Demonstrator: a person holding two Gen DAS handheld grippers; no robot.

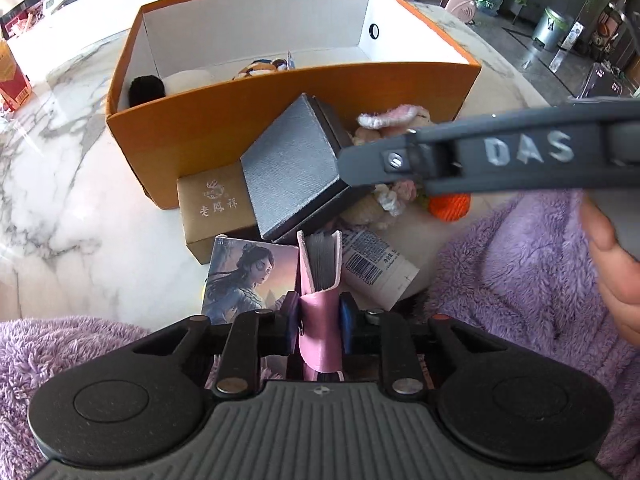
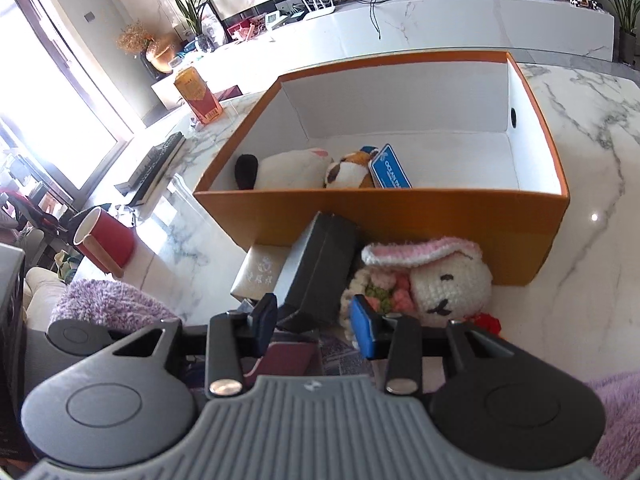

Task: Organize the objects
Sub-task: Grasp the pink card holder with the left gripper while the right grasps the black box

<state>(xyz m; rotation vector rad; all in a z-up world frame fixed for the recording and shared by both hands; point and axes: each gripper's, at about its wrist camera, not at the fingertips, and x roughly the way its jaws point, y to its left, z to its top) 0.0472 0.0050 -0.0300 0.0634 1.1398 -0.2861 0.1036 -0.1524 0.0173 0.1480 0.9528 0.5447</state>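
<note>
Left gripper (image 1: 319,316) is pinched shut on the pink card wallet (image 1: 320,276), long axis pointing toward the orange box (image 1: 256,128) straight ahead; right gripper (image 2: 316,320) hangs half-open, empty.

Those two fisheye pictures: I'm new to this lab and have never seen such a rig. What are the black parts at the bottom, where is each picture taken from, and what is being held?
No robot here: a person in fuzzy purple sleeves holds a two-finger gripper in each hand. Each picture comes from a camera on one gripper, looking along its fingers; the black parts are the gripper itself.

In the left wrist view, the left gripper is clamped on a small pink notebook. The right gripper, seen from its own camera, stands partly open around the near corner of a grey gift box; whether its pads press on it I cannot tell.

On the marble table stands an orange box already holding plush toys and a blue card. In front lie a beige box, a picture card and a crocheted bunny.
</note>
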